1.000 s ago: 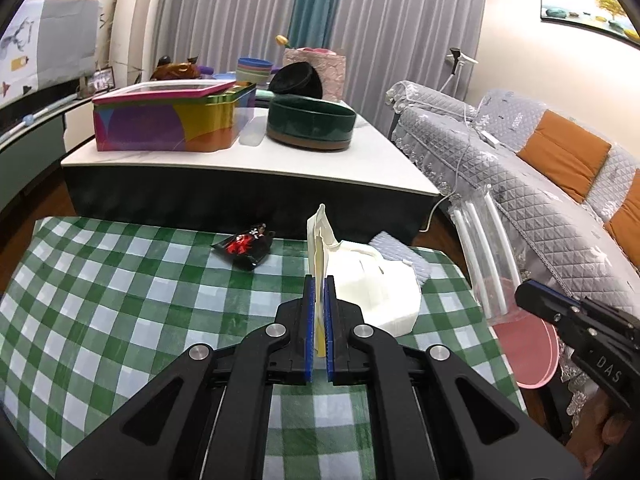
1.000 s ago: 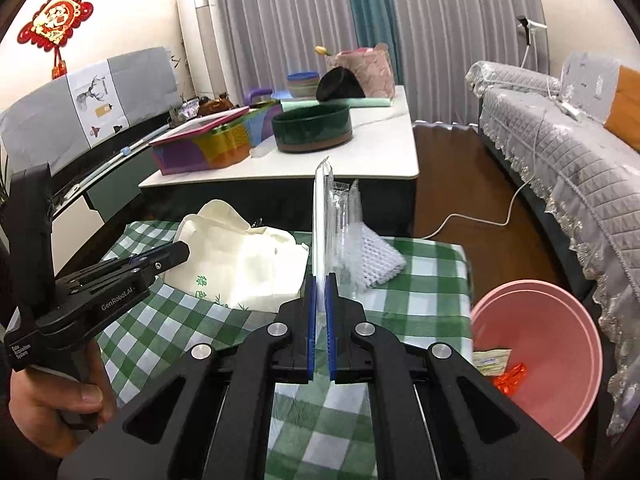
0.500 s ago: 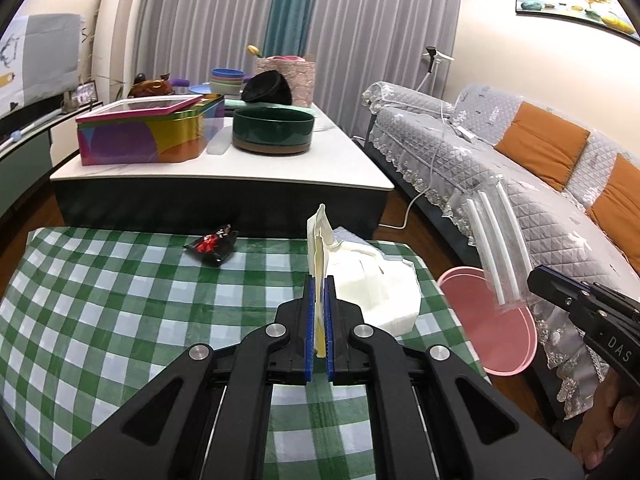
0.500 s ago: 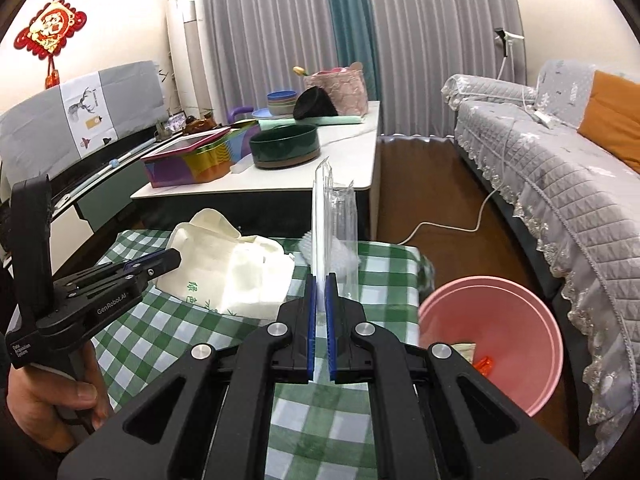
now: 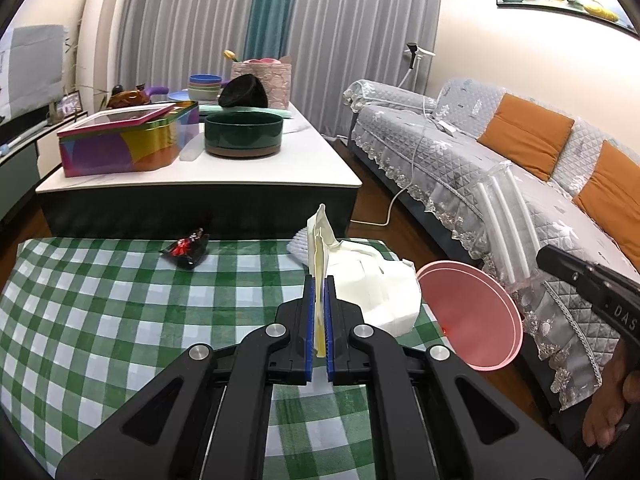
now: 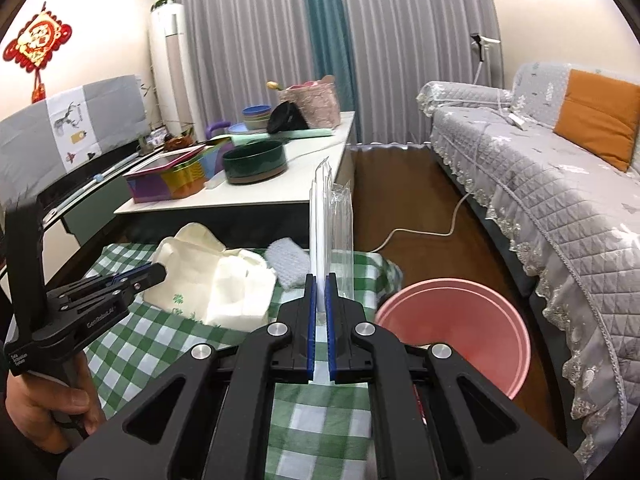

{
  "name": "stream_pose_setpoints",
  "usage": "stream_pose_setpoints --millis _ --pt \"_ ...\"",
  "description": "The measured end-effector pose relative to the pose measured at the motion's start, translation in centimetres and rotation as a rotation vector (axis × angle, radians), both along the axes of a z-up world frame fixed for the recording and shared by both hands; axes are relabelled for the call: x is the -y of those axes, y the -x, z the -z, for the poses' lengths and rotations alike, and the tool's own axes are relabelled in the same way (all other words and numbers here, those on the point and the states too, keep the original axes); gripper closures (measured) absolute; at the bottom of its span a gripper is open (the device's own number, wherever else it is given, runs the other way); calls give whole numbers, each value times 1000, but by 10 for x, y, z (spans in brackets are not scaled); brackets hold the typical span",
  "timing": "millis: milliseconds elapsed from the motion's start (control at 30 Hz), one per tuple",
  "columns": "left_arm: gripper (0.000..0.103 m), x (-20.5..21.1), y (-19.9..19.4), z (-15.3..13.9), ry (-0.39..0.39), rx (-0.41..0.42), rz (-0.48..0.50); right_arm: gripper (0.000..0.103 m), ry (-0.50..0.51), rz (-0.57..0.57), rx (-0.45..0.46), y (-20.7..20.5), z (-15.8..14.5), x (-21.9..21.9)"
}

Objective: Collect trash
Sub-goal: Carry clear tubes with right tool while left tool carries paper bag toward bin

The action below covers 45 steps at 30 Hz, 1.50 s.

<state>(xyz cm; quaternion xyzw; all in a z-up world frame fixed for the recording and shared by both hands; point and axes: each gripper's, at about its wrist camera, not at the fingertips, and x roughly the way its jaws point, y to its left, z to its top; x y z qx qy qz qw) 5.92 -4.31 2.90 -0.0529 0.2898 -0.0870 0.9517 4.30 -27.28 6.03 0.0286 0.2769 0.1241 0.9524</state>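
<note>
Both my jaws are clamped: left gripper [image 5: 319, 320] pinches the cream bag [image 5: 376, 292], right gripper [image 6: 319, 320] the clear wrapper [image 6: 332, 232], beside the pink bin [image 6: 452, 320] off the checked cloth's [image 5: 120, 300] right edge

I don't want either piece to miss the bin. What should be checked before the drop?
1. Right gripper shut on the clear plastic sleeve: ok.
2. Left gripper shut on the cream bag: ok.
3. Pink bin unobstructed, mouth open: ok.
4. Clear plastic sleeve over the bin mouth: not ok; in the right wrist view the bin lies off to the right of it.
5. Cream bag free of the checked tablecloth: not ok; most of it rests there.
6. Bin has room: cannot tell; only part of its inside shows.
</note>
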Motion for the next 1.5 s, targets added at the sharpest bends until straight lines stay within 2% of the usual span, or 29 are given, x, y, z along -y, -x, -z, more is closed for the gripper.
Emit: stream_pose_setpoints --millis 667,1500 --pt "99 56 -13 12 -18 -26 118 98 -47 223 -19 -17 12 94" --pt "99 135 -43 19 -27 -61 235 98 -72 265 -55 -32 31 126"
